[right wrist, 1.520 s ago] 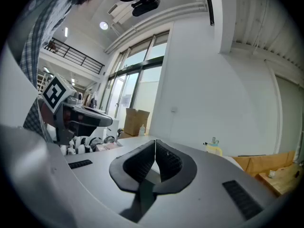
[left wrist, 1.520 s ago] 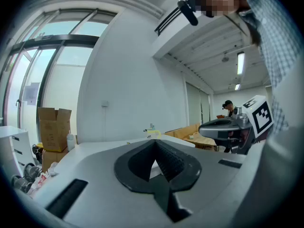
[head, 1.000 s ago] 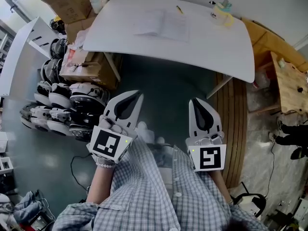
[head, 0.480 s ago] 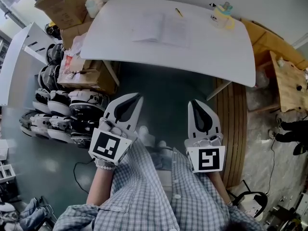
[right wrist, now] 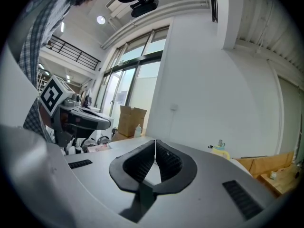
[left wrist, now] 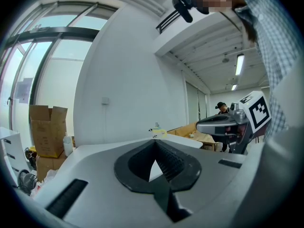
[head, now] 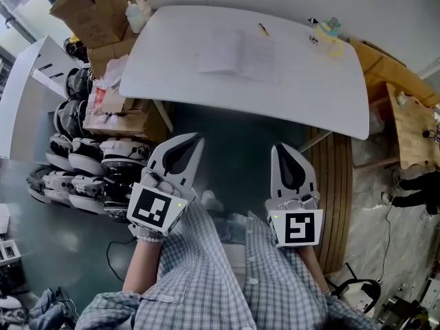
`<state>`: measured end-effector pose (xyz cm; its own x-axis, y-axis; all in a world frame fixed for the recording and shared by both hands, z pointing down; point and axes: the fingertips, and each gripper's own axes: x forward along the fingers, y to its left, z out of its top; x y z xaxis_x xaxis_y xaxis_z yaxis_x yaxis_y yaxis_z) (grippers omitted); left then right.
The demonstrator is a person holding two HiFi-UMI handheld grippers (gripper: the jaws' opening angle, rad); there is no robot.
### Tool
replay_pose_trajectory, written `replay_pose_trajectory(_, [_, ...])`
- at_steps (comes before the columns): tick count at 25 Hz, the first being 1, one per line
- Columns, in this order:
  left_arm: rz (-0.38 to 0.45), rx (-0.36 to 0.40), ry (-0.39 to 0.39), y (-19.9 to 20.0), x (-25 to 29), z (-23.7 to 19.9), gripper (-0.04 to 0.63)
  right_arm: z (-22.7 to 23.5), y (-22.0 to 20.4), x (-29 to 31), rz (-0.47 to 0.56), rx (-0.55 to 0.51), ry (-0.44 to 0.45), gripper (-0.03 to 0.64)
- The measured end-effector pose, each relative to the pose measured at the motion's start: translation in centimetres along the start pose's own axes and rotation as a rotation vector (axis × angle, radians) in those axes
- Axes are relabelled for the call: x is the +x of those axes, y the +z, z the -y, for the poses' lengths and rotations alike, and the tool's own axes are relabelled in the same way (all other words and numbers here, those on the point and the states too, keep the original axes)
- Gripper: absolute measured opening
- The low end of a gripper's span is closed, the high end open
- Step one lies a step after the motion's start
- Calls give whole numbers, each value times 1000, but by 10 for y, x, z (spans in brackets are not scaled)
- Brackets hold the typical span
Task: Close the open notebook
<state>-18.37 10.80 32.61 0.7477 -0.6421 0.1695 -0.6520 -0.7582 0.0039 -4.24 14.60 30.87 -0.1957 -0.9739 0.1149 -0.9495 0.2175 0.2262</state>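
**A:** How far along is this?

**B:** Not started, by the look of it. The notebook (head: pixel 237 53) lies open and flat on the white desk (head: pixel 302 88), about midway along it and toward the far edge, with both pages showing.

**A:** And the tongs?

**B:** The left tongs (head: pixel 197 137) and the right tongs (head: pixel 278 146) are both closed tight with nothing between them. They're held side by side over the floor in front of the person, well apart from the notebook and short of the desk's near edge.

**A:** So what's left?

**B:** All of it, I'd judge: reach the desk, get under one half of the notebook and fold it over onto the other. A pencil (head: pixel 263 29) lies near the notebook's far corner, and I doubt it gets in the way.
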Motion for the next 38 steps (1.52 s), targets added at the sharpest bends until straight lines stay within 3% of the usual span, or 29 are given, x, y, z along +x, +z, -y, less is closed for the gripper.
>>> replay_pose_trajectory(3, [-16,1,-3,-1,1,-17,8,-5,5,16,8,1,-5,22])
replay_pose_trajectory(11, [55,26,-14,4,3,-57,8,-17,10,48,22,-12,-42,21])
replay_pose_trajectory(18, [62,16,-23,2,4,-81,8,-38,12,72,7,-31,-23,23])
replay_pose_trajectory(26, [80,-26,-50,-5,7,-89,8,-41,14,80,-17,-47,-42,22])
replay_pose_trajectory(33, [89,-72,-29,-5,19,-94,8,-32,14,82,-34,-61,-40,22])
replay_pose_trajectory(38, [86,-65,2,-3,31,-95,8,-15,12,90,-23,-64,-26,21])
